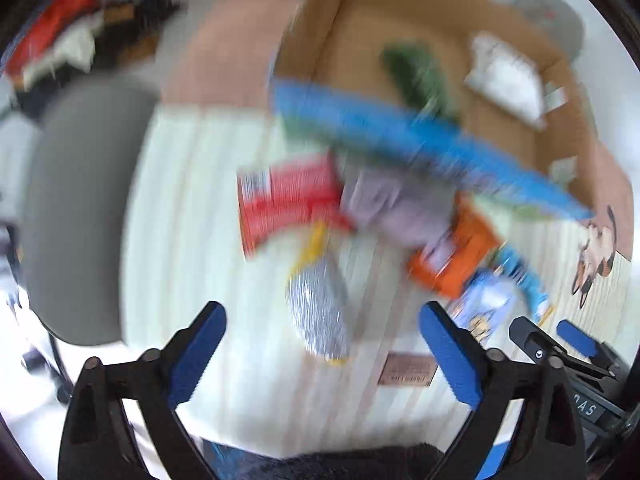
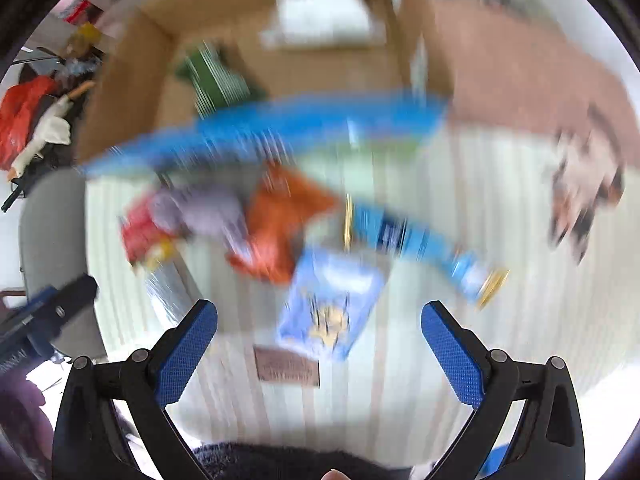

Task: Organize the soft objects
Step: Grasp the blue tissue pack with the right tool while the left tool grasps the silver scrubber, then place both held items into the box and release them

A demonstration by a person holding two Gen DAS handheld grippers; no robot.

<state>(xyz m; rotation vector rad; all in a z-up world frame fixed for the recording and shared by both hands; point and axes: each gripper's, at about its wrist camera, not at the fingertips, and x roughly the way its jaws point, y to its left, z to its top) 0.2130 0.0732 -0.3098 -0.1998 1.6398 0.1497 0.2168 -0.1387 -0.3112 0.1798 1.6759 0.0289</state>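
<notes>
Both views are motion-blurred. Soft packets lie on a cream ribbed mat (image 1: pixel 192 208): a red bag (image 1: pixel 284 204), a silver and yellow pouch (image 1: pixel 320 304), a lilac cloth (image 1: pixel 384 208), an orange bag (image 1: pixel 456 260) and a light blue packet (image 2: pixel 328 304). A long blue pack (image 1: pixel 420 144) lies at the edge of an open cardboard box (image 1: pixel 512 128) holding a green item (image 1: pixel 420 76) and a white bag (image 1: pixel 508 76). My left gripper (image 1: pixel 322 350) is open over the silver pouch. My right gripper (image 2: pixel 320 344) is open above the light blue packet.
A grey chair seat (image 1: pixel 76 208) stands left of the mat. A brown label (image 2: pixel 288 368) is sewn on the mat. A cat print (image 2: pixel 584 196) is at the mat's right side. Clutter with a red bag (image 2: pixel 20 120) lies far left.
</notes>
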